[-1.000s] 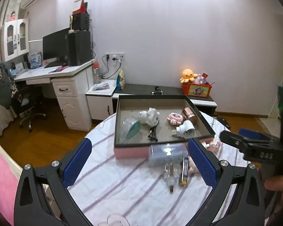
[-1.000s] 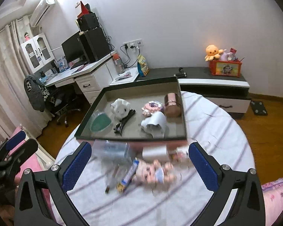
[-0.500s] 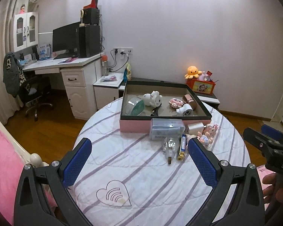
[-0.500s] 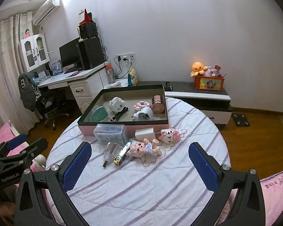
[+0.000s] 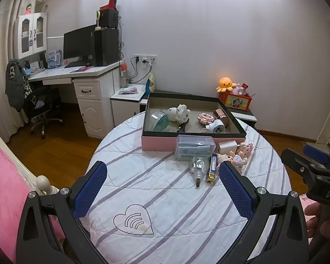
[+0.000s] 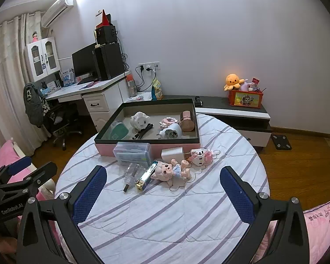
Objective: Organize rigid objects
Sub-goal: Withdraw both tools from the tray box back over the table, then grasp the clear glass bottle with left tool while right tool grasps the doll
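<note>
From the left wrist camera, the left gripper [image 5: 162, 189] hangs above the near part of a round table [image 5: 165, 198] covered in a striped cloth, its blue-padded jaws spread wide with nothing between them. At the far side of the table sits a pink tray [image 5: 193, 129] with a dark rim, holding a white toy [image 5: 179, 114], a green-lidded dish [image 5: 159, 121], a rose-coloured cylinder [image 5: 221, 115] and a small white fan-like gadget [image 5: 216, 127]. Just in front of the tray lie a clear plastic box [image 5: 195, 147], a white block [image 5: 227, 147], a glass bottle [image 5: 198, 169] on its side, a blue-and-gold harmonica [image 5: 212, 169] beside it, and a doll [image 5: 233, 159]. The right gripper [image 5: 308, 160] shows at the right edge, off the table, a hand [image 5: 316, 217] gripping its handle; its jaws stand apart and empty. From the right wrist camera, the right gripper [image 6: 162, 189] is likewise wide open and empty over the near cloth. The tray [image 6: 147, 140] is at the far left of the table, with the box [image 6: 133, 153] touching its front wall, the bottle [image 6: 133, 172] and harmonica [image 6: 147, 176] side by side, the doll [image 6: 171, 171] lying just right of them, and a pink block figure [image 6: 200, 154] beyond it. The left gripper [image 6: 22, 171] appears at the left edge, clear of the table.
</note>
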Motion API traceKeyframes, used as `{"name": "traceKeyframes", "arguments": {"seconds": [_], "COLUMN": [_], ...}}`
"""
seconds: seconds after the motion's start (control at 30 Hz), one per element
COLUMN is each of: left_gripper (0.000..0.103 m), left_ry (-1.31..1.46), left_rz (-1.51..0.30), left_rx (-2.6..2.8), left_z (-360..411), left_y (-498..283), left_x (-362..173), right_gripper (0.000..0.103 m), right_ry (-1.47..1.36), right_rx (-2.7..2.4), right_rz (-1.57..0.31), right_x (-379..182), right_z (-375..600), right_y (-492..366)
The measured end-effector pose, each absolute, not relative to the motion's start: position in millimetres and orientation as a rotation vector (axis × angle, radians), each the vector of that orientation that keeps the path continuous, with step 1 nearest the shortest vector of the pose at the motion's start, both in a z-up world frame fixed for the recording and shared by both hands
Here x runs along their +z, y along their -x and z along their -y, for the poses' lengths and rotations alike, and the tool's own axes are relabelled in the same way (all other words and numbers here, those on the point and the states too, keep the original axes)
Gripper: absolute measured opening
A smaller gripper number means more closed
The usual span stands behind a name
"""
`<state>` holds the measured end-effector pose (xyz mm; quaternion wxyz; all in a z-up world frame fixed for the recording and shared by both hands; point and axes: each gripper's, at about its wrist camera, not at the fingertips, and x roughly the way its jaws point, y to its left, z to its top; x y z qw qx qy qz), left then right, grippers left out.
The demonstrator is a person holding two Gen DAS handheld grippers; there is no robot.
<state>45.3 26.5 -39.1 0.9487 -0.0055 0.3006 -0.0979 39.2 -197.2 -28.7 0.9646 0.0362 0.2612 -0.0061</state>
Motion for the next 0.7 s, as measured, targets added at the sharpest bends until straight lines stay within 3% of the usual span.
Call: {"name": "traceKeyframes", "arguments": {"seconds": [0.7], "left_gripper": [0.103], "left_ry": [-0.003], "left_rz": [-0.609], "left_rx": [-0.233], "left_z": [-12], "left_y": [-50], "left_x": [-43], "right_gripper": [0.103], "right_ry": [-0.045], "right_rx": [-0.069], "right_rz": [-0.512], "right_x": [-25], "right_z": [215], "right_y": [-38]}}
